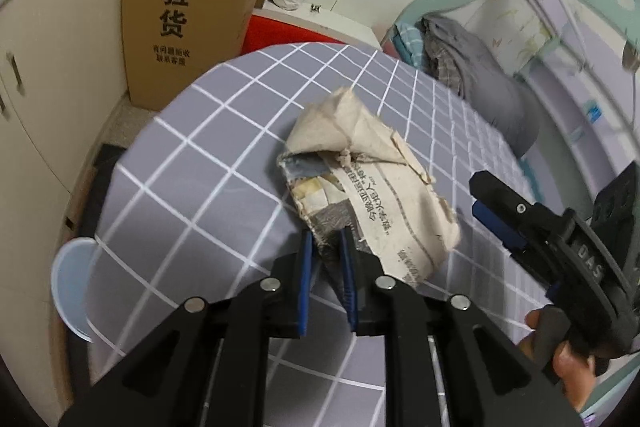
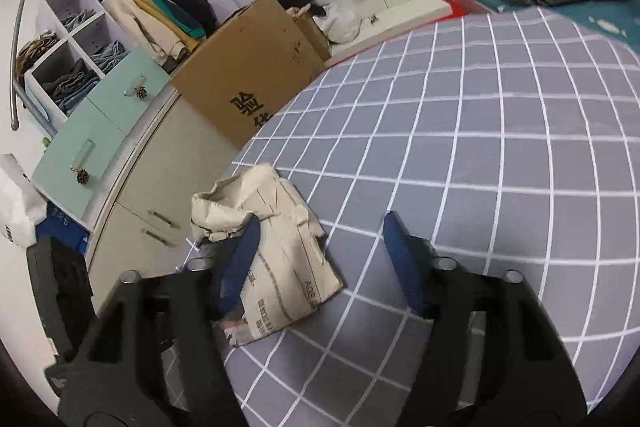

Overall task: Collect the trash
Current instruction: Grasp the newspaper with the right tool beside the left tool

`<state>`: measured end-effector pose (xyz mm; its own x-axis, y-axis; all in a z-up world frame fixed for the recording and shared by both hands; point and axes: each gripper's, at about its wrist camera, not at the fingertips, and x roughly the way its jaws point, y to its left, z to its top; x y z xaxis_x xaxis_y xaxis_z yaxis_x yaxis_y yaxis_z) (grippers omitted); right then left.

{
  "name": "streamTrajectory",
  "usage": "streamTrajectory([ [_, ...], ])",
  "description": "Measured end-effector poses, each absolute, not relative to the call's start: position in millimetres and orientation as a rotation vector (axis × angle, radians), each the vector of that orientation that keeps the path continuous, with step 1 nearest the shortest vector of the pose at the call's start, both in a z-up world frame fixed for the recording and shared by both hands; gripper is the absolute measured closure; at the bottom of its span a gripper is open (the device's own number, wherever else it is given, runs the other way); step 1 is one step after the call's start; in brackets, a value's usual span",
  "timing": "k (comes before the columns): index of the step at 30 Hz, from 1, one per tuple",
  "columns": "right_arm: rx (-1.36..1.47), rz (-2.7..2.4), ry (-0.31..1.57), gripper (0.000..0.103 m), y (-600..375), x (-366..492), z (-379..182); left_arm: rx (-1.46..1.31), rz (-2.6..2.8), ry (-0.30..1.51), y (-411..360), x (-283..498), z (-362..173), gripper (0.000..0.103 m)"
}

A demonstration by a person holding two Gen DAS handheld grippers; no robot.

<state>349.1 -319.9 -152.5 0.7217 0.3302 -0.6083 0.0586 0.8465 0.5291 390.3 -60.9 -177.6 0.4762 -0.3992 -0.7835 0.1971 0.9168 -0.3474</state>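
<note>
While your left hand-held gripper [image 1: 326, 241] has its blue pads nearly together, they pinch the near edge of the crumpled newspaper [image 1: 360, 179], which lies on the grey grid-pattern sheet [image 1: 208, 187] of the bed. Newspaper: yellowed, torn along its folds, printed columns facing up; most of its bulk rests on the sheet just beyond the pads.

Your right hand-held gripper [image 2: 320, 251] is spread wide and holds nothing. In the right wrist view its left blue finger [image 2: 244, 251] overlaps the newspaper [image 2: 276, 251]; contact cannot be confirmed. Its right finger [image 2: 400, 259] is over bare sheet [image 2: 480, 187], apart from the paper. From the left wrist view the right hand-held gripper [image 1: 496, 207] sits off to the right of the newspaper, with your hand [image 1: 560, 355] on its handle.

Surroundings: a tall cardboard box [image 1: 192, 7] with black printed characters stands beside the bed against the cream cabinet [image 1: 52, 67]. A pale blue plastic basin [image 1: 72, 287] sits on the floor at the bed's near-left edge. Folded grey bedding [image 1: 472, 67] is heaped at the far end of the bed.
</note>
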Motion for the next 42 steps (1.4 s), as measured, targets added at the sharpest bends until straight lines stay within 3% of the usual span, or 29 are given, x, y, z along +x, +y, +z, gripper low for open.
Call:
streamTrajectory([
  [3, 0.541, 0.197, 0.792, 0.049, -311, 356, -156, -0.172, -0.349, 0.995, -65, 393, -175, 0.083],
  [5, 0.551, 0.215, 0.821, 0.055, -306, 360, -161, -0.21, -0.378, 0.994, -63, 395, -174, 0.064],
  [8, 0.57, 0.242, 0.854, 0.058, -302, 360, -168, -0.183, -0.367, 0.977, -67, 393, -174, 0.062],
  [9, 0.562, 0.239, 0.855, 0.06, -301, 360, -168, -0.157, -0.359, 0.966, -70, 392, -174, 0.064],
  [11, 0.59, 0.256, 0.869, 0.07, -301, 361, -170, -0.126, -0.326, 0.952, -73, 391, -174, 0.077],
  [14, 0.592, 0.265, 0.872, 0.077, -298, 362, -172, -0.169, -0.309, 0.947, -67, 390, -175, 0.086],
  [20, 0.535, 0.233, 0.862, 0.091, -291, 357, -172, -0.256, -0.298, 0.936, -54, 390, -178, 0.092],
  [31, 0.511, 0.266, 0.852, 0.096, -277, 347, -168, -0.313, -0.288, 0.902, -34, 386, -175, 0.095],
  [33, 0.51, 0.267, 0.85, 0.096, -278, 348, -167, -0.287, -0.295, 0.895, -32, 388, -174, 0.088],
  [35, 0.514, 0.268, 0.85, 0.096, -279, 349, -167, -0.264, -0.293, 0.901, -32, 395, -176, 0.061],
  [42, 0.523, 0.27, 0.868, 0.096, -286, 358, -174, -0.211, -0.34, 0.876, -47, 416, -177, 0.061],
])
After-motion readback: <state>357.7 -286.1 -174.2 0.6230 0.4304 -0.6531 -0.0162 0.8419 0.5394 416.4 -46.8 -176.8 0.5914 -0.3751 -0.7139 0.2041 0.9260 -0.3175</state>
